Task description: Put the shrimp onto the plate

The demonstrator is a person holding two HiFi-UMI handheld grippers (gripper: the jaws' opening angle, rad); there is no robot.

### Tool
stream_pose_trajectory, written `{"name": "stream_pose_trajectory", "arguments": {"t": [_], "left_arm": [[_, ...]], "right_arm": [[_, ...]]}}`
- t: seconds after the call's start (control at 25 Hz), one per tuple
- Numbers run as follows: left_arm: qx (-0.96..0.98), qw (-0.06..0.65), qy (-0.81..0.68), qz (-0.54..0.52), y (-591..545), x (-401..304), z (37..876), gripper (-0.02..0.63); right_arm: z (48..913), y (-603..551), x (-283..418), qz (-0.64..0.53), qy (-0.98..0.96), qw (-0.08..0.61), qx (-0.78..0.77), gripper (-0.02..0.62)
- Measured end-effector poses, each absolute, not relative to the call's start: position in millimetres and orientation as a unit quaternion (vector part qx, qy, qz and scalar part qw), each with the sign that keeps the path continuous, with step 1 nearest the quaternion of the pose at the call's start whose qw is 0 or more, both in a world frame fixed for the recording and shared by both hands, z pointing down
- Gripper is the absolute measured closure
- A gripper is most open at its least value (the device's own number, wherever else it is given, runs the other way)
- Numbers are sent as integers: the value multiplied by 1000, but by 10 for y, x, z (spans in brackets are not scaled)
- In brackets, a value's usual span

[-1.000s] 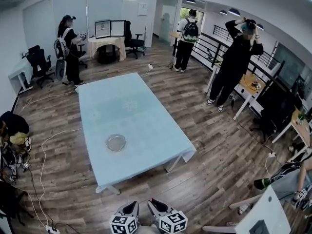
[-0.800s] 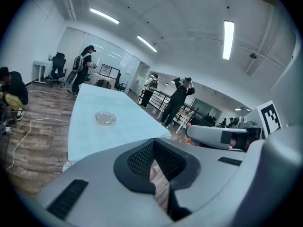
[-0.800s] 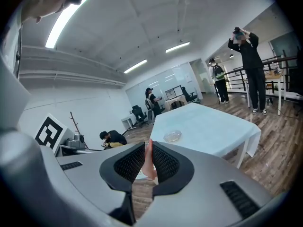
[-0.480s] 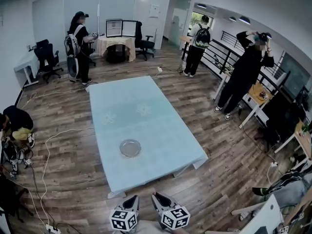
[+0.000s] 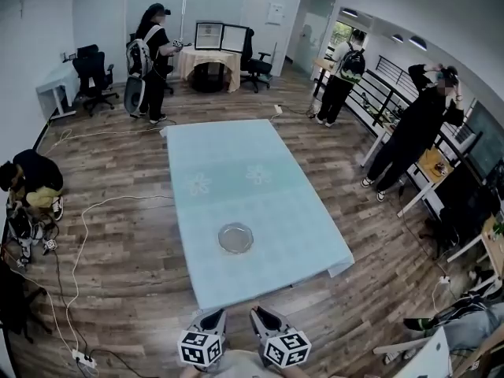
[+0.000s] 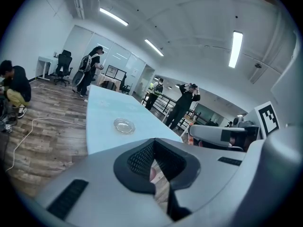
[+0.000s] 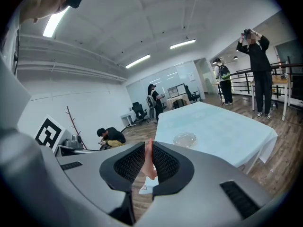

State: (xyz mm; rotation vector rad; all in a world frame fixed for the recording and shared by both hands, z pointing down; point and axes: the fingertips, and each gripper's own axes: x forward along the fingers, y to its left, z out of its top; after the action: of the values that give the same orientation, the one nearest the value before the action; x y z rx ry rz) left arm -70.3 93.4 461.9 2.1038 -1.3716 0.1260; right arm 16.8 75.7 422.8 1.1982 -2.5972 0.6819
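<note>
A clear glass plate (image 5: 235, 238) sits near the front end of the long light-blue table (image 5: 236, 172); it also shows as the plate (image 6: 124, 125) and the plate (image 7: 184, 139). Both grippers hang low at the picture's bottom edge, short of the table's near end. My left gripper (image 5: 208, 323) (image 6: 154, 155) is shut, with a small pinkish shrimp (image 6: 153, 174) wedged between its pads. My right gripper (image 5: 266, 321) (image 7: 147, 151) is shut on a pink shrimp (image 7: 149, 167), which stands upright between its pads.
Wood floor surrounds the table, with cables (image 5: 79, 235) trailing on the left. One person crouches at the left (image 5: 27, 179), another stands at the back (image 5: 153, 61), and two stand at the right (image 5: 417, 132). A white desk corner (image 5: 425, 357) is at the bottom right.
The head view has swung, so the table and plate sit further right and lower in the picture. Both grippers stay shut at the bottom edge.
</note>
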Motion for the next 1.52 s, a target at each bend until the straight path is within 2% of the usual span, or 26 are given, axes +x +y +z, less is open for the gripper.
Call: {"name": "stream_pose_trajectory", "arguments": {"t": [0.28,0.56,1.52], "left_arm": [[769,326,-549,43,930,-1127,4750,598],[740,330,-584,49,750,-1242,4832,598],[658,308,-685,54,-973,-897,4733,598]], "right_arm": [[4388,674,-124,253,-880,117,385,528],[4517,354,-338,260,-898,121,332,528],[4711,-1617,-323,265,-936,132,190,528]]}}
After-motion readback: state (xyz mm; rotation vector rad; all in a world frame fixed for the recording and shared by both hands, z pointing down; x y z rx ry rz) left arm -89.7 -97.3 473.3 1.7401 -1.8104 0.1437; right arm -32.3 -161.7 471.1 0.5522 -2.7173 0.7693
